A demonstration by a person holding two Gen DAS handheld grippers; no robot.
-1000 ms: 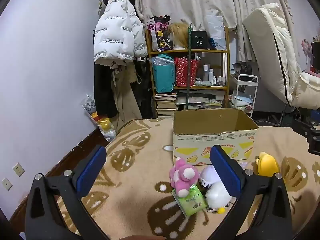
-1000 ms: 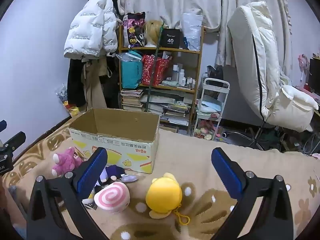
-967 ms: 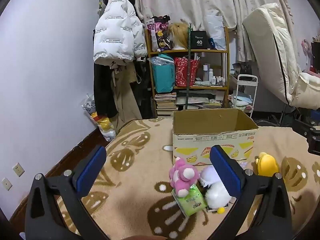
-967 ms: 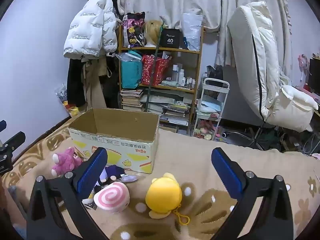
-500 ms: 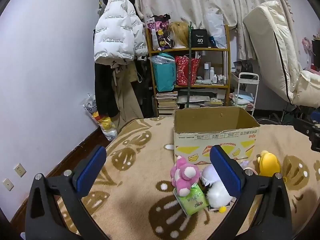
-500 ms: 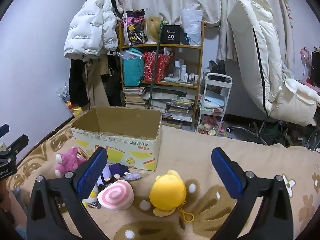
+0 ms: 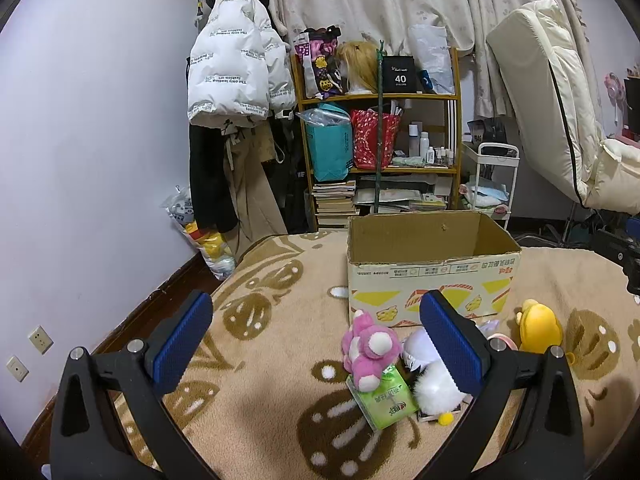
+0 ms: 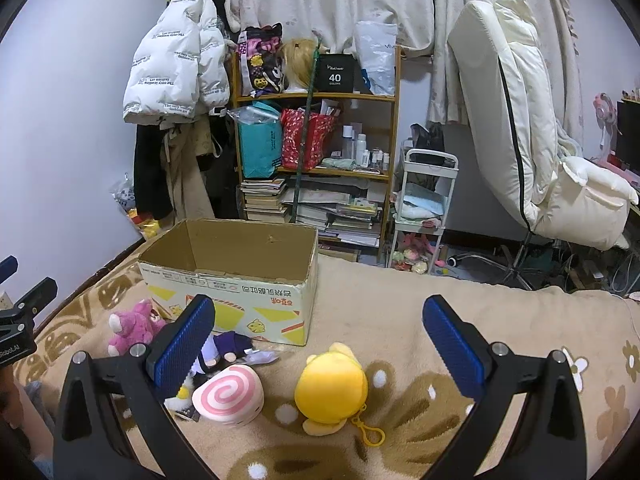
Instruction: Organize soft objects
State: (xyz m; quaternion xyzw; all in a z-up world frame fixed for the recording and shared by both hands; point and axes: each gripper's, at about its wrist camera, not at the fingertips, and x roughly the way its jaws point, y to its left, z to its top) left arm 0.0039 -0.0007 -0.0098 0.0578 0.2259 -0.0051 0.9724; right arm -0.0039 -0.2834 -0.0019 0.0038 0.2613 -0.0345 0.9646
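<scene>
Plush toys crowd the cardboard box front on my blanket: yellow duck, pink bear. Left tool and right tool both gape, empty.

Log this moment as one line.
left hand-held gripper: open, empty | right hand-held gripper: open, empty | cardboard box: nothing visible inside | yellow plush: on blanket

In the left wrist view a blue finger pad covers part of the white plush and most of the pink swirl cushion, while the cardboard box floor is hidden behind its front wall.
</scene>
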